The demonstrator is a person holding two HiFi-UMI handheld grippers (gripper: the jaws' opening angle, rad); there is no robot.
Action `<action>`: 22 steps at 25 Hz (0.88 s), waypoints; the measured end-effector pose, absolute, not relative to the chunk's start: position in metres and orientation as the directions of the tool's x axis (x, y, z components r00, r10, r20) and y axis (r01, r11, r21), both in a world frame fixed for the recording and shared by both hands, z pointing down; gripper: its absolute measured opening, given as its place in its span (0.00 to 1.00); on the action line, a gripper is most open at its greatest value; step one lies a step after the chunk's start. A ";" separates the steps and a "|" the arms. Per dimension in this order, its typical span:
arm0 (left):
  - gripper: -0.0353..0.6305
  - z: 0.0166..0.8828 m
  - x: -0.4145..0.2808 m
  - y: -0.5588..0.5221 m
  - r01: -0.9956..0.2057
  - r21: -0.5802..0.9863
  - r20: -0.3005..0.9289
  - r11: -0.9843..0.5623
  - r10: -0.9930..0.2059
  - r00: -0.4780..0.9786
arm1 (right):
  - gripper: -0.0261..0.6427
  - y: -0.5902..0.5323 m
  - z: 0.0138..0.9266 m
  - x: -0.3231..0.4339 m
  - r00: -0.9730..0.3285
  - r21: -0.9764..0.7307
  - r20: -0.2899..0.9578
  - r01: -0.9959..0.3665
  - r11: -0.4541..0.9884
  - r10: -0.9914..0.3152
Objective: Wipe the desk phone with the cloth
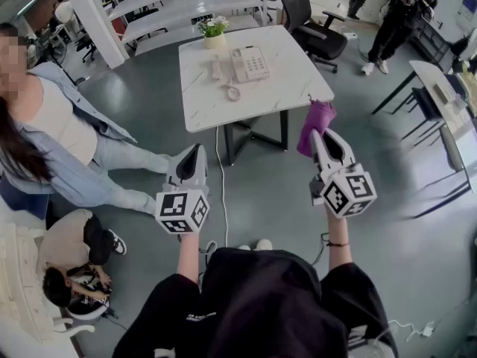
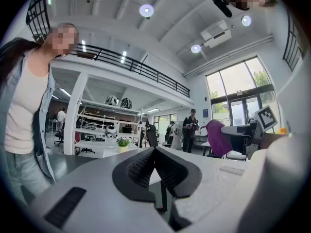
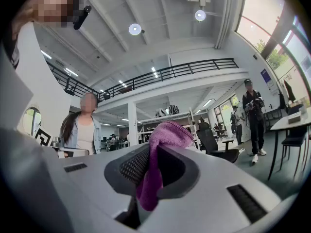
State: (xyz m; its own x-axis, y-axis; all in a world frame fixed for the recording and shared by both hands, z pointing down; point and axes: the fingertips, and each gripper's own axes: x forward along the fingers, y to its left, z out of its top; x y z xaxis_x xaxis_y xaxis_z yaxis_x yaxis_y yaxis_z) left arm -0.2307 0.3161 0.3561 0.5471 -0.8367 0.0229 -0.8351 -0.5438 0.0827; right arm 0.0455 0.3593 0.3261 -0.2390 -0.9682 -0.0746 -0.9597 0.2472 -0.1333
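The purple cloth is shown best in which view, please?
The right gripper view: the cloth fills the centre, pinched between the right gripper's tongs. The head view shows it draping from them; the left gripper view shows it smaller, off to the right.

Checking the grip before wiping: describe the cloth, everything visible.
The cloth is magenta, fuzzy like microfibre, crumpled. The right gripper is shut on its middle: a bunch bulges past the tips, a tail hangs between the jaws. It is in the air over the floor, short of the table and phone, touching only the jaws.
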 end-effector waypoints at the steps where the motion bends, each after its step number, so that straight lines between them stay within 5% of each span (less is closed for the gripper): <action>1: 0.05 0.357 -0.230 0.314 -0.836 0.083 0.022 -0.542 -0.838 0.546 | 0.08 0.357 0.326 0.046 -0.241 -0.131 -0.076 -0.959 0.250 -0.967; 22: 0.05 0.382 -0.190 0.304 -0.843 0.117 0.064 -0.524 -0.844 0.533 | 0.09 0.338 0.343 0.081 -0.253 -0.208 -0.083 -0.942 0.265 -0.964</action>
State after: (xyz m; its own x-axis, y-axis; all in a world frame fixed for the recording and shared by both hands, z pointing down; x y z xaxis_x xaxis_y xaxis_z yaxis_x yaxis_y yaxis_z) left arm -0.1903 0.3036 0.3816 0.5333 -0.8435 0.0640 -0.8434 -0.5243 0.1175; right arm 0.0814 0.3384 0.3425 -0.2530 -0.9639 -0.0832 -0.9415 0.2651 -0.2079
